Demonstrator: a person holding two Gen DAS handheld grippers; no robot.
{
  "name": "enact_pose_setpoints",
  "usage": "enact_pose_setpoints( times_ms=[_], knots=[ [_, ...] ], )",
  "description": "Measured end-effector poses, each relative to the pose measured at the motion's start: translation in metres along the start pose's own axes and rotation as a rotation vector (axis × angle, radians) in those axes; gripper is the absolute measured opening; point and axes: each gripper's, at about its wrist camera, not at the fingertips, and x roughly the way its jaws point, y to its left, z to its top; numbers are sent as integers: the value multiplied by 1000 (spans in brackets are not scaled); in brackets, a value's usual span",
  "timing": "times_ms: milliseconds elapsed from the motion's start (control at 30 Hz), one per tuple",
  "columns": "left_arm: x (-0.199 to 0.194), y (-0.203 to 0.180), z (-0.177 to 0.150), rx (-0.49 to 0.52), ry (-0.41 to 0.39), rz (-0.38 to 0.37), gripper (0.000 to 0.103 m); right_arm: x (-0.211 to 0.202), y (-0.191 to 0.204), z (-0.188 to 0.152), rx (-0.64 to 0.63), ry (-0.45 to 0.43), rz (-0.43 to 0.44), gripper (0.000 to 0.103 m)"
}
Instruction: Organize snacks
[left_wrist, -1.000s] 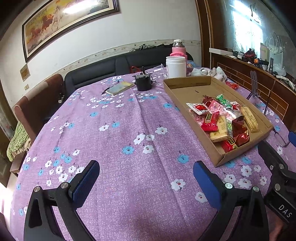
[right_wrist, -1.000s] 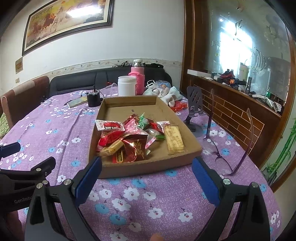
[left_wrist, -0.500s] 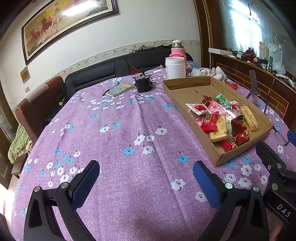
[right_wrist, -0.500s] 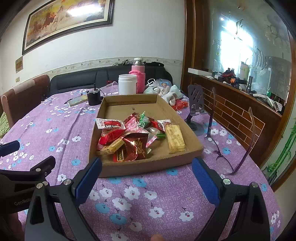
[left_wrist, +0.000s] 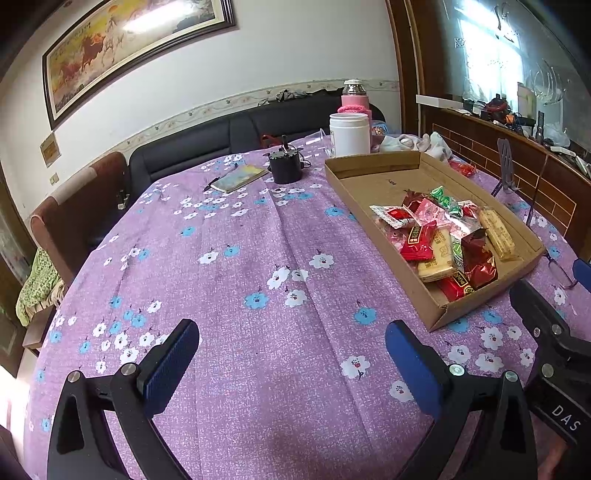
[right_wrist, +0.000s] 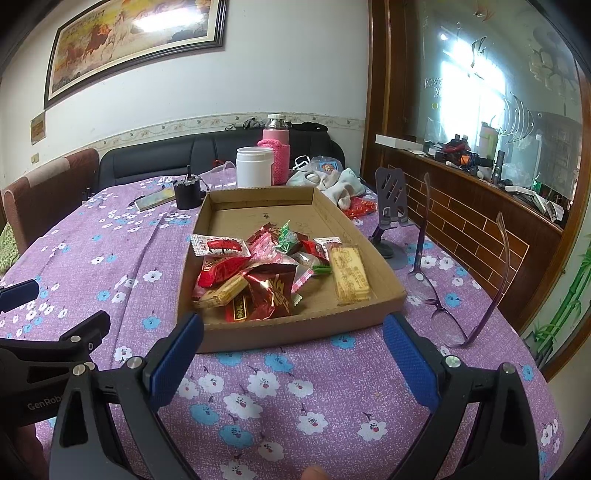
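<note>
A shallow cardboard tray (right_wrist: 384, 295) (left_wrist: 436, 321) lies on the purple flowered tablecloth and holds a pile of wrapped snacks (right_wrist: 273, 273) (left_wrist: 443, 240): red packets, a dark red foil bag, yellow biscuit packs, a green candy. My right gripper (right_wrist: 291, 354) hangs open just before the tray's near wall, nothing between its blue pads. Left of the tray, over bare cloth, my left gripper (left_wrist: 291, 362) is open and holds nothing. Each gripper shows at the edge of the other's view.
Behind the tray stand a white jar (right_wrist: 254, 166), a pink-sleeved bottle (right_wrist: 276, 151), a small black pot (right_wrist: 188, 194) and a notebook (left_wrist: 240, 178). Purple glasses (right_wrist: 447, 314), a phone stand (right_wrist: 391, 218), white cloths (right_wrist: 340, 184) and a red packet (right_wrist: 360, 206) lie right of it.
Both grippers have drawn back and risen very slightly; the tray sits a touch farther off in each view. Nothing was taken hold of or let go.
</note>
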Motion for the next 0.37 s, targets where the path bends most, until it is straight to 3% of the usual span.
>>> enact_pose_setpoints(
  times_ms=[367],
  knots=[
    [1, 5, 0, -14, 16, -12, 102, 0, 0, 0, 0, -1, 0, 97]
  ],
)
